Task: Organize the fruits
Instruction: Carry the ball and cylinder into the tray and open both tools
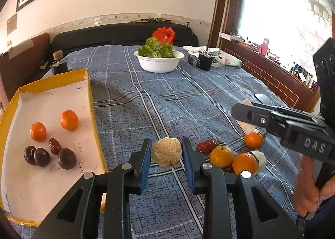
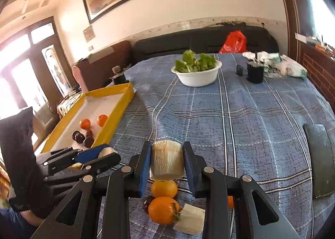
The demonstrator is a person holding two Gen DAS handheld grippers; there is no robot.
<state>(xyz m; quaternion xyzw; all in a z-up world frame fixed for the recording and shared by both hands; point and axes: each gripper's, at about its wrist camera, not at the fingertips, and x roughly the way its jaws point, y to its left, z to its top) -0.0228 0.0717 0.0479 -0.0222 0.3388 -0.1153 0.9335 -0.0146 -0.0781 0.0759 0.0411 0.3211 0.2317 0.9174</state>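
A wide bed takes up the room, its blue checked cover (image 1: 188,101) woven coarse and crossed by white and dark lines. At its left edge lies a shallow cardboard tray (image 1: 89,94) with yellow walls and a scuffed white floor; inside sit two oranges (image 1: 69,120), three round dark plums (image 1: 67,158) and one wrinkled red date (image 1: 54,146). Farther back stands a white bowl (image 1: 158,63) heaped with leafy greens, with a red plastic bag (image 1: 164,34) behind it and a black cup (image 1: 205,61) beside crumpled cloth. A flat dark slab (image 2: 320,159) lies on the cover off to the right.

The loose fruit sits near the front edge: three smooth oranges (image 1: 221,156), a red date (image 1: 206,146) just beside them, and a pale fibrous chunk (image 2: 189,221) touching the nearest orange.

The left gripper (image 1: 166,152) is clamped on a pale, rough, many-sided chunk (image 1: 166,152), its blue pads pressing both sides. The right gripper (image 2: 167,160) is clamped on a striped, cylinder-like piece (image 2: 166,160) of the same stringy stuff, directly above two of the oranges. A bare hand (image 1: 309,188) grips the right tool's handle.
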